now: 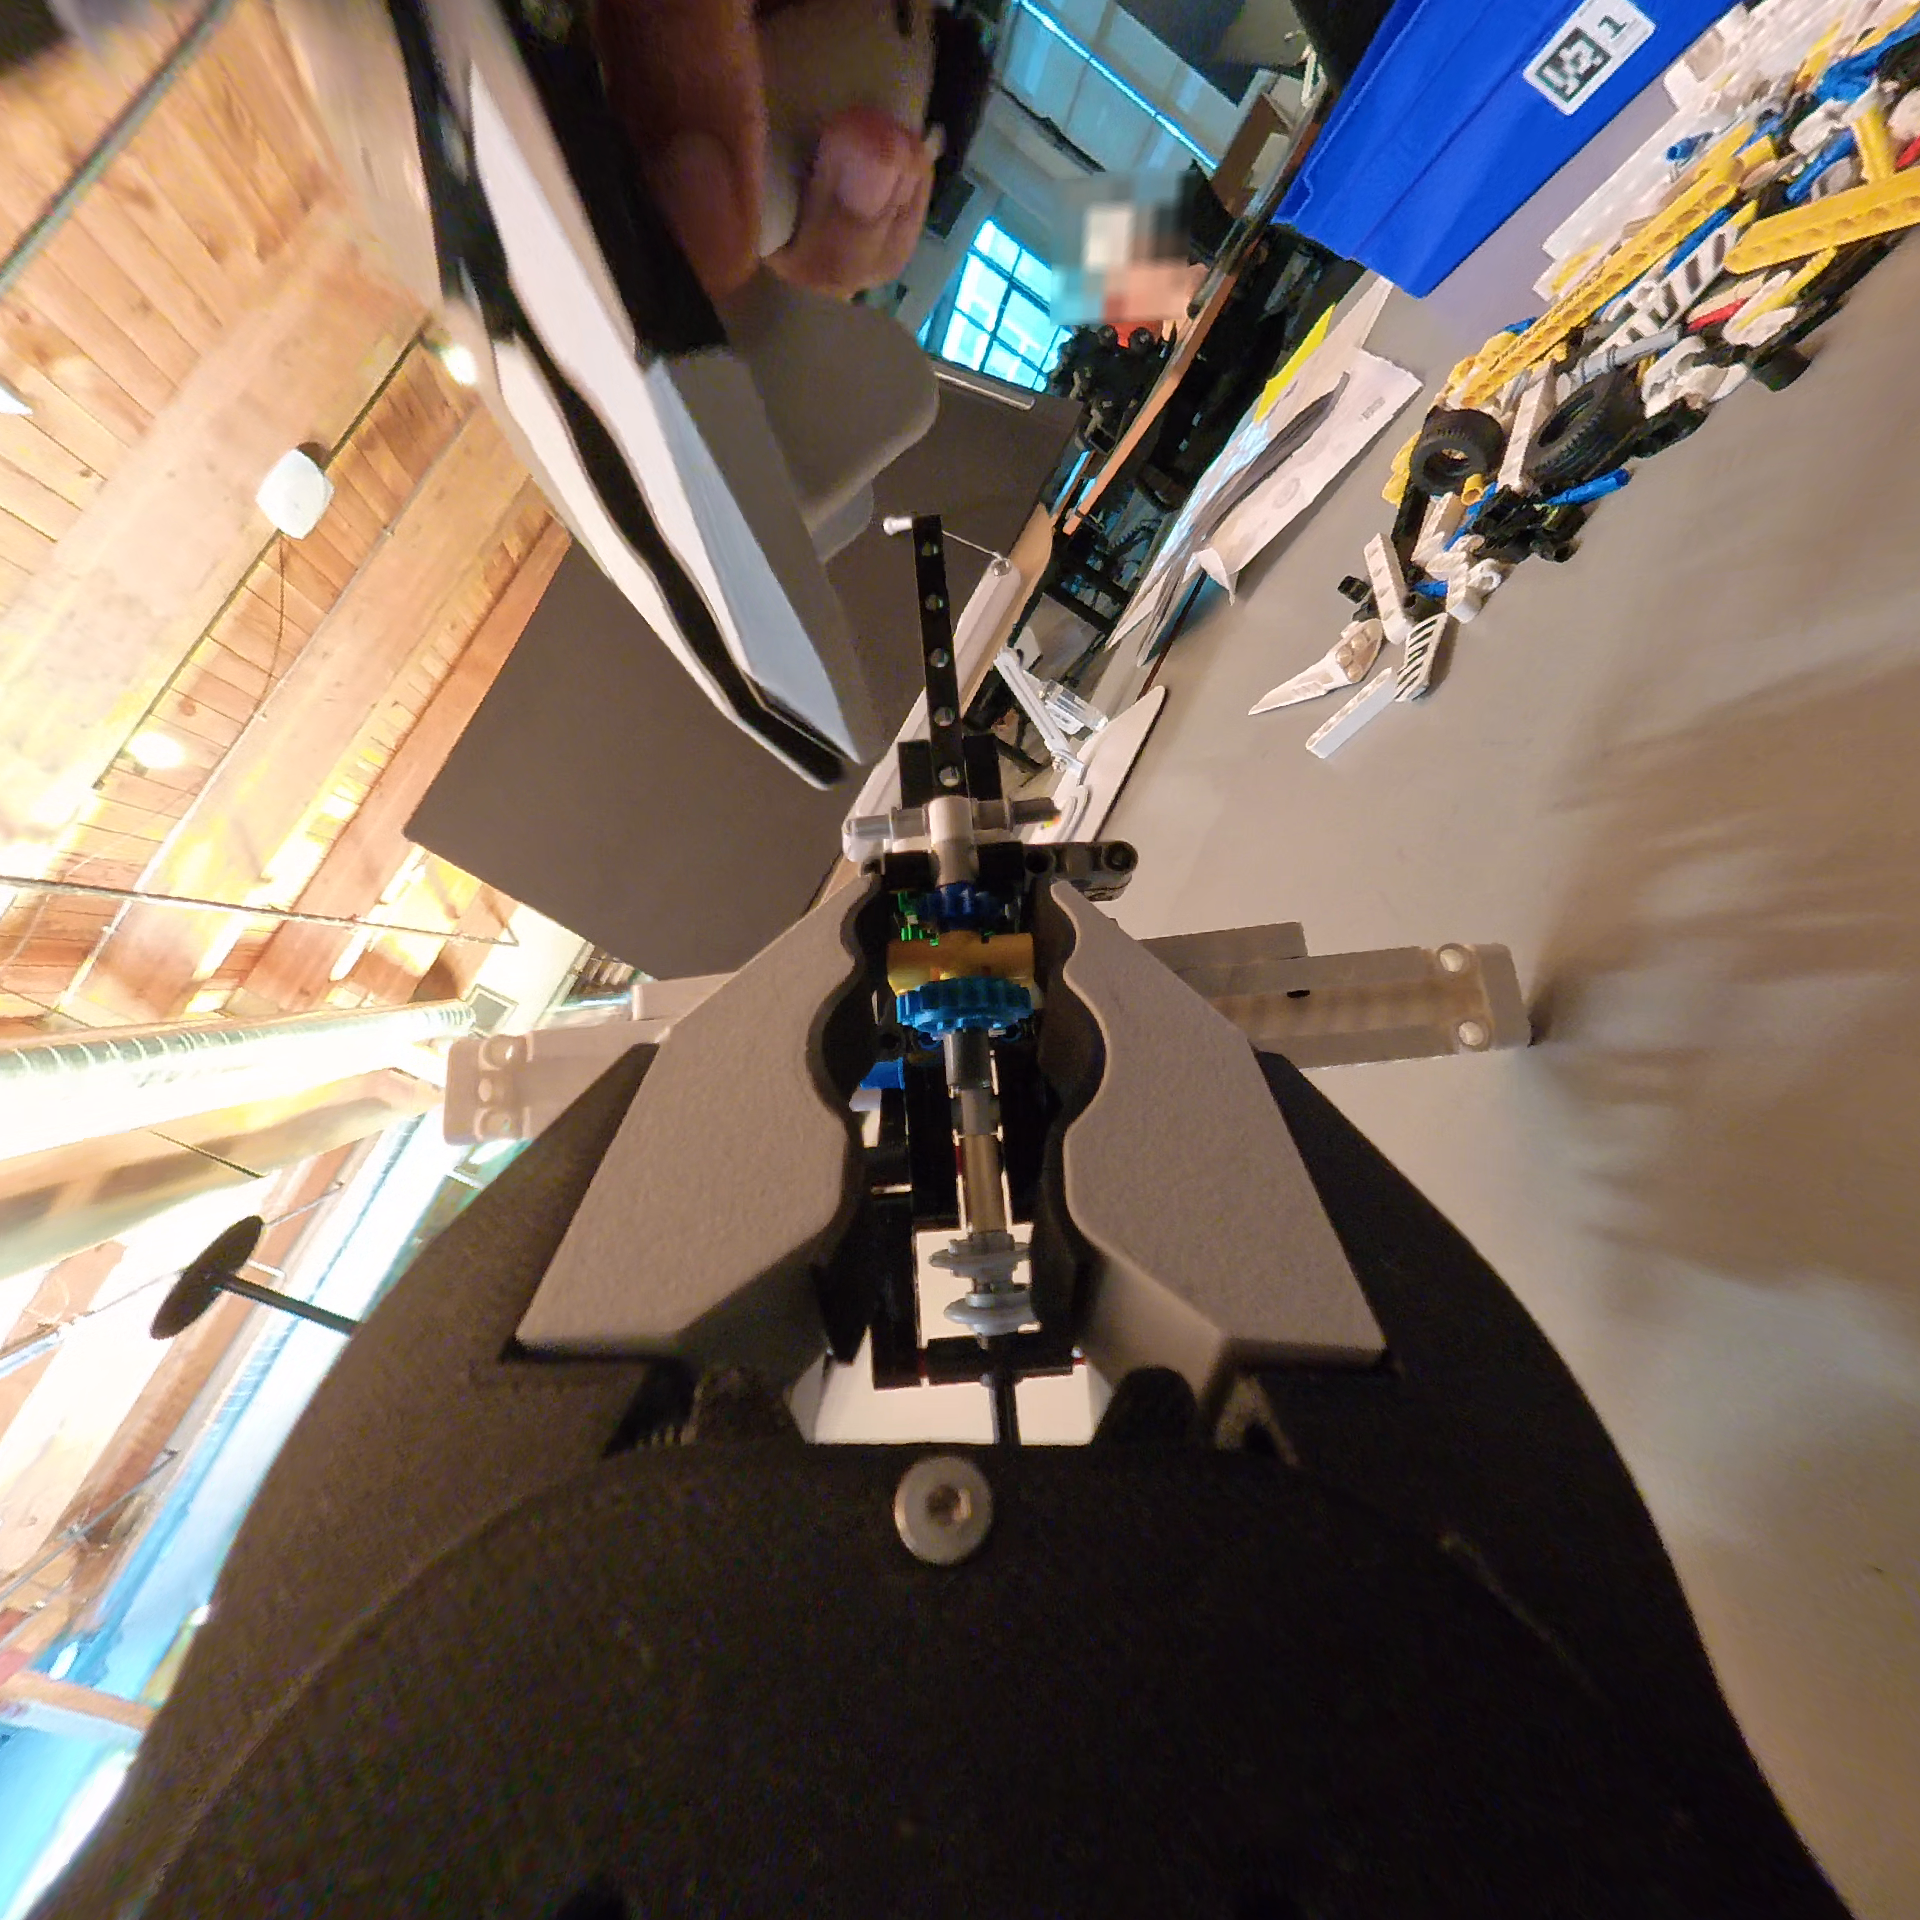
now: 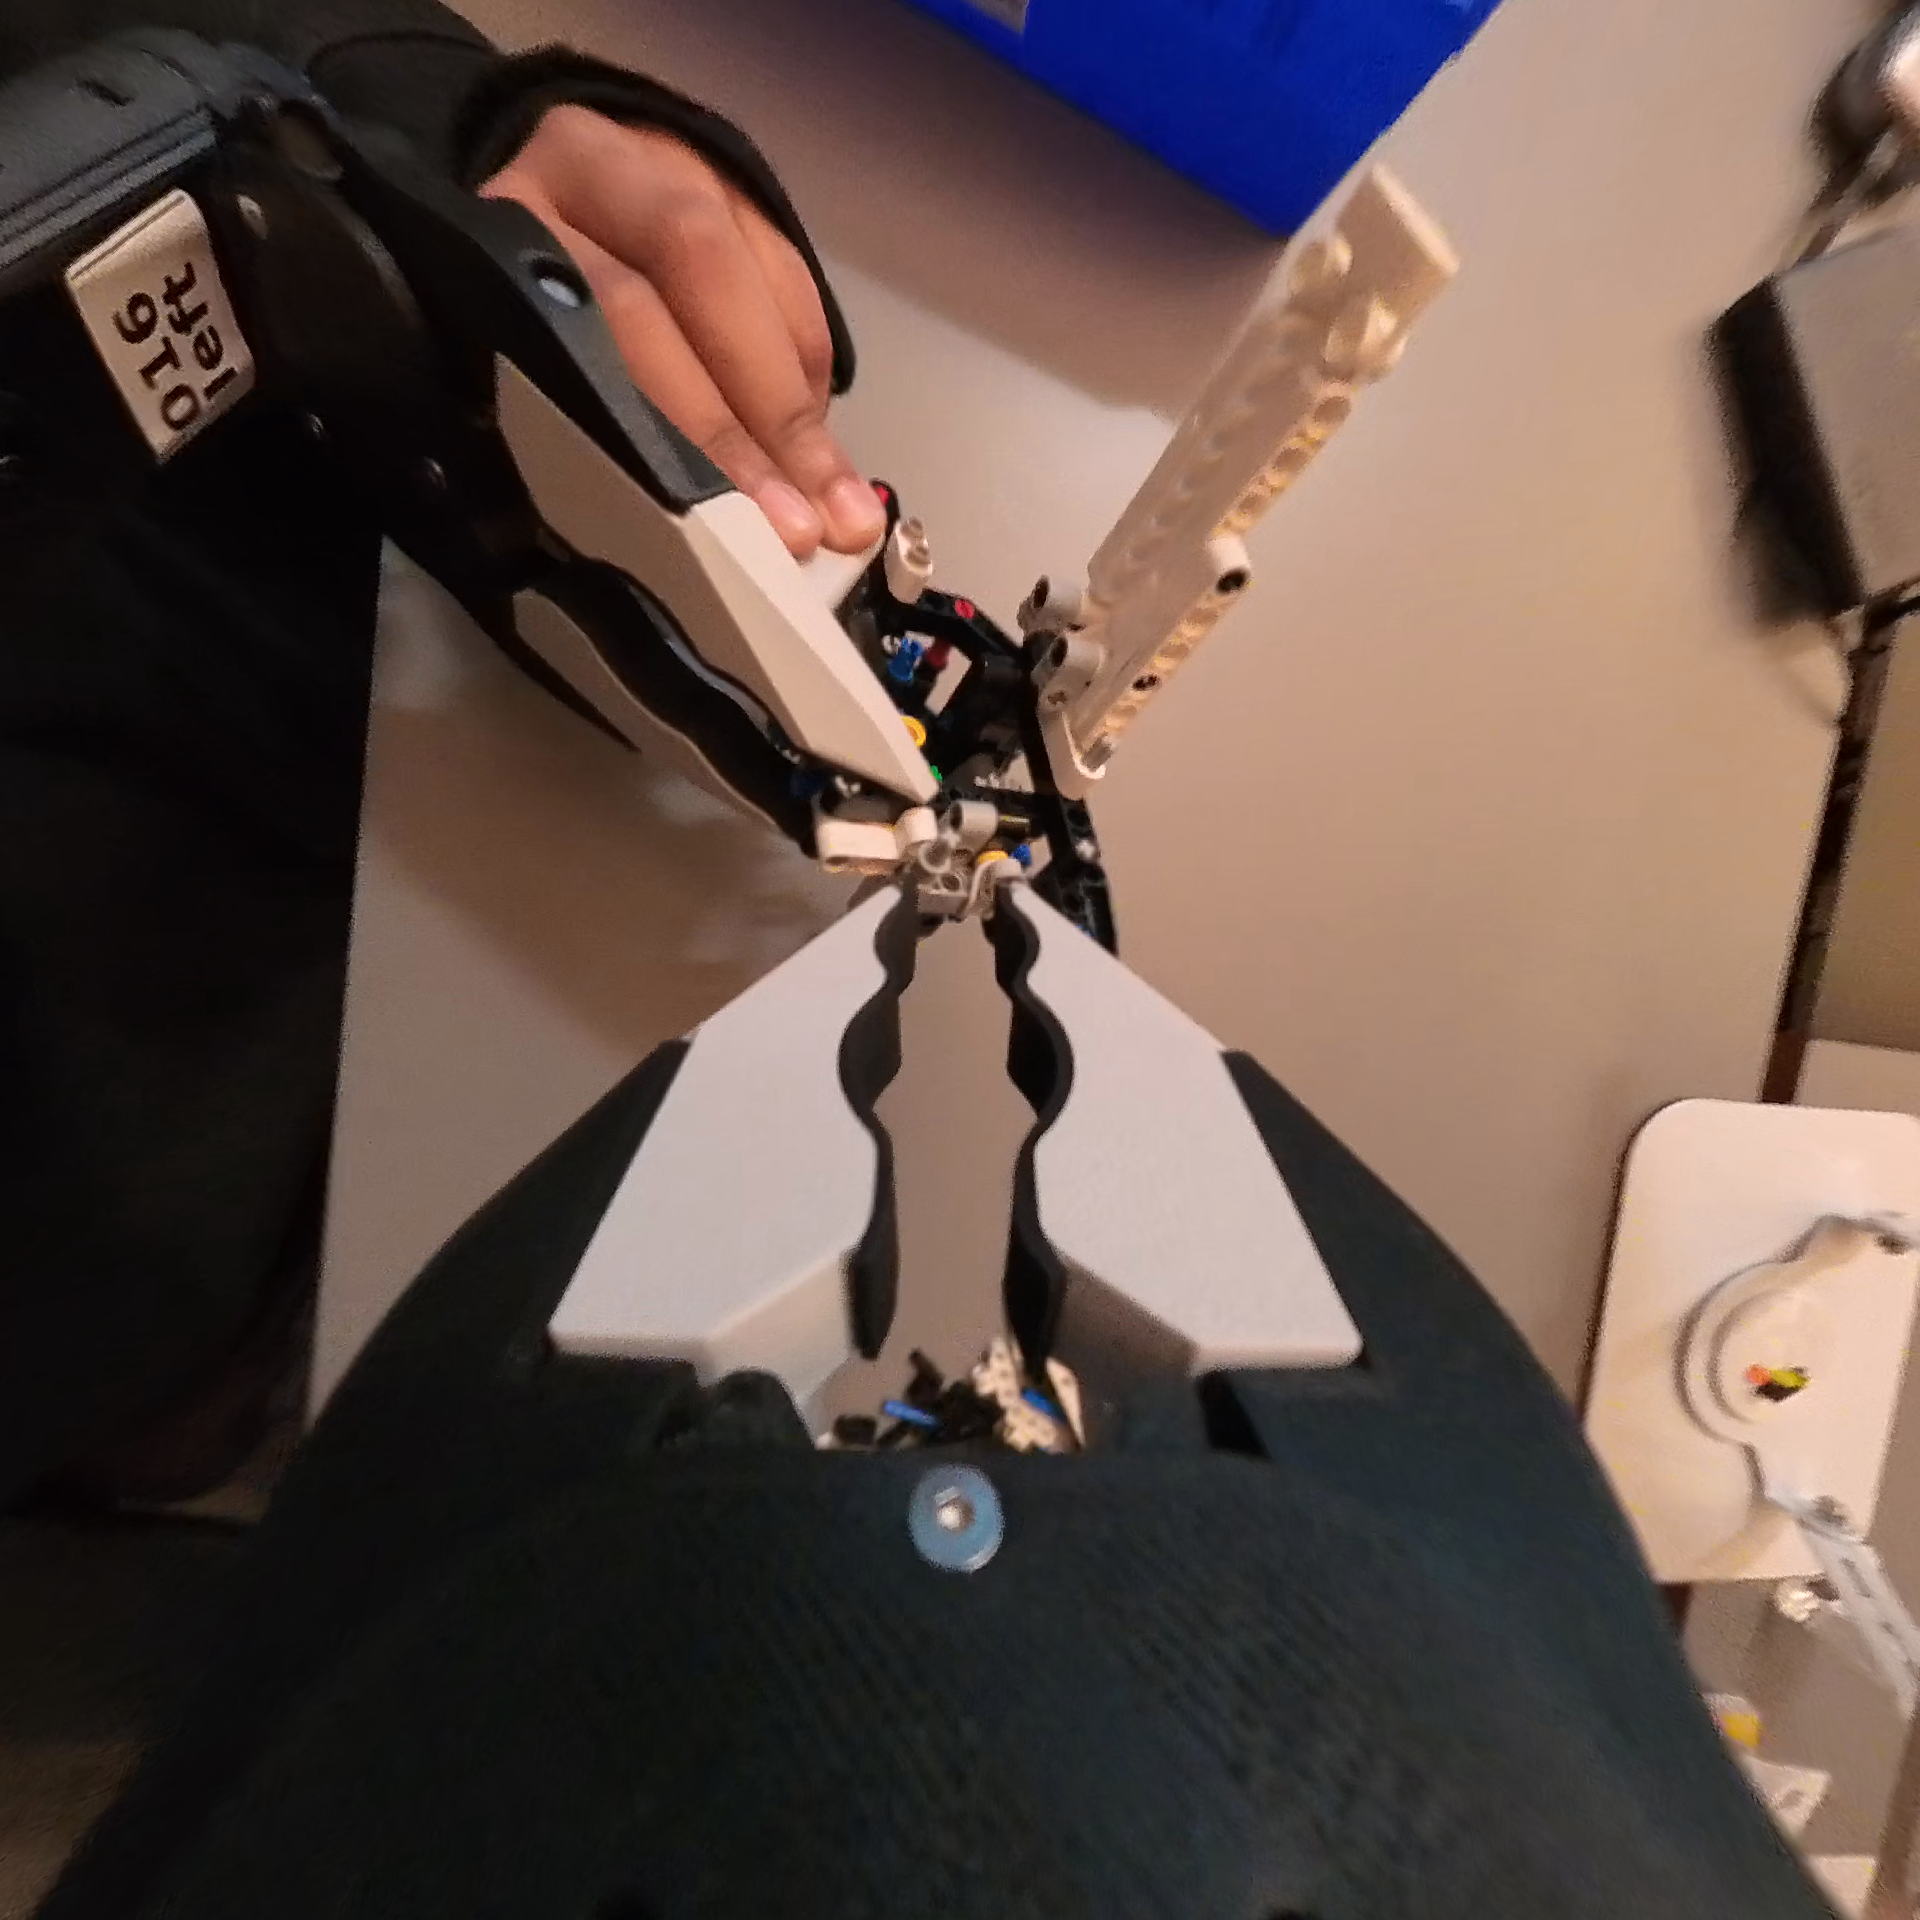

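My left gripper (image 1: 961,894) is shut on a toy-brick assembly (image 1: 961,997): a black frame with blue gears, a yellow part and a grey axle running between the fingers. A long white panel (image 1: 1382,997) sticks out from the assembly's side. A black holed beam (image 1: 935,644) stands out beyond the fingertips. In the right wrist view the left gripper (image 2: 883,790) holds the same assembly (image 2: 966,665) with its white panel (image 2: 1247,436) in the air. My right gripper (image 2: 951,914) is slightly open, its tips flanking a grey connector (image 2: 951,878) at the assembly's end. It also shows in the left wrist view (image 1: 821,748).
A blue bin (image 1: 1475,135) and a pile of yellow, white and black toy parts (image 1: 1662,260) lie on the grey table (image 1: 1558,935). Loose white parts (image 1: 1361,675) and paper sheets (image 1: 1299,447) lie nearer. A white stand (image 2: 1766,1330) sits at the right. Small parts (image 2: 956,1403) lie below.
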Action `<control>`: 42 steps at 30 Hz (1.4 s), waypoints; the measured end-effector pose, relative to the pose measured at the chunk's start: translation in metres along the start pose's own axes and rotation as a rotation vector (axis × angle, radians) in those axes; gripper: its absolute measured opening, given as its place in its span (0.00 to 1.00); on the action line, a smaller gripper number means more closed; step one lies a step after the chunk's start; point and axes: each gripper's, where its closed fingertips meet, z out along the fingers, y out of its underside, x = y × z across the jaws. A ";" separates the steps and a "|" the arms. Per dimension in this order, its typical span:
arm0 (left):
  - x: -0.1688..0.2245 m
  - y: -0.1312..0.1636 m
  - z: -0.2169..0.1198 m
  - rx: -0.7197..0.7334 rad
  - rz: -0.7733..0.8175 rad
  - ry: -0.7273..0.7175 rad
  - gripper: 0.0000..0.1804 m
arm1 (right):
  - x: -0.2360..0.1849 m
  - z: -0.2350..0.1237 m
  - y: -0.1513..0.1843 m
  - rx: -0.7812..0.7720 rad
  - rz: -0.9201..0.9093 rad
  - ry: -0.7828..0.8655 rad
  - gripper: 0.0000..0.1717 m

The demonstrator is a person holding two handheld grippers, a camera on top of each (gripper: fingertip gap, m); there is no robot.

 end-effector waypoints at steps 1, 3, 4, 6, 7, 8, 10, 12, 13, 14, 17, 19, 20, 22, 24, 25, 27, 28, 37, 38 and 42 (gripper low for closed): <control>0.000 0.001 0.000 -0.002 -0.014 0.003 0.13 | 0.000 -0.002 -0.003 0.035 -0.026 0.029 0.08; -0.002 0.003 0.001 -0.003 -0.057 0.015 0.13 | -0.001 -0.006 -0.009 0.105 -0.075 0.083 0.07; -0.003 0.004 0.001 0.000 -0.088 0.020 0.13 | -0.001 -0.008 -0.010 0.139 -0.092 0.111 0.07; -0.008 0.004 0.000 0.016 -0.168 0.029 0.13 | -0.002 -0.011 -0.011 0.194 -0.109 0.156 0.09; -0.010 0.005 -0.001 0.024 -0.216 0.040 0.13 | -0.003 -0.012 -0.009 0.211 -0.110 0.171 0.11; -0.011 0.006 -0.001 0.029 -0.266 0.060 0.13 | -0.004 -0.012 -0.007 0.221 -0.107 0.182 0.13; -0.009 0.010 -0.001 0.029 -0.355 0.118 0.13 | -0.006 -0.011 0.000 0.226 -0.104 0.198 0.15; -0.008 0.014 0.000 0.022 -0.409 0.146 0.13 | -0.007 -0.010 0.007 0.226 -0.093 0.210 0.17; -0.008 0.015 0.001 0.023 -0.423 0.154 0.14 | -0.009 -0.009 0.010 0.230 -0.083 0.211 0.17; -0.006 0.015 0.001 0.025 -0.434 0.170 0.13 | -0.011 -0.008 0.012 0.238 -0.071 0.209 0.17; 0.000 0.015 0.002 0.020 -0.460 0.214 0.14 | -0.017 -0.005 0.014 0.283 -0.031 0.232 0.18; 0.001 0.015 0.002 0.018 -0.468 0.226 0.14 | -0.016 -0.007 0.012 0.334 -0.029 0.307 0.17; 0.001 0.015 0.003 0.018 -0.472 0.227 0.14 | -0.012 -0.011 0.010 0.373 -0.034 0.366 0.16; 0.001 0.016 0.003 0.018 -0.483 0.228 0.14 | -0.003 -0.025 0.003 0.492 -0.021 0.486 0.15; 0.000 0.017 0.003 0.017 -0.493 0.228 0.14 | 0.003 -0.038 -0.002 0.669 0.015 0.527 0.11; 0.000 0.017 0.003 0.016 -0.498 0.229 0.14 | 0.006 -0.042 -0.002 0.765 0.040 0.529 0.09; -0.001 0.018 0.003 0.015 -0.505 0.225 0.14 | 0.015 -0.049 0.005 0.954 0.121 0.521 0.04; -0.002 0.019 0.003 0.016 -0.511 0.223 0.14 | 0.018 -0.051 0.010 1.027 0.176 0.499 0.03; -0.023 0.011 -0.003 0.154 -0.769 0.247 0.14 | 0.024 -0.071 0.032 1.244 0.359 0.400 0.10; -0.026 0.011 -0.004 0.172 -0.808 0.253 0.14 | 0.023 -0.072 0.030 1.269 0.372 0.373 0.10; -0.037 0.010 -0.008 0.242 -0.946 0.273 0.14 | 0.019 -0.067 0.027 1.272 0.387 0.328 0.13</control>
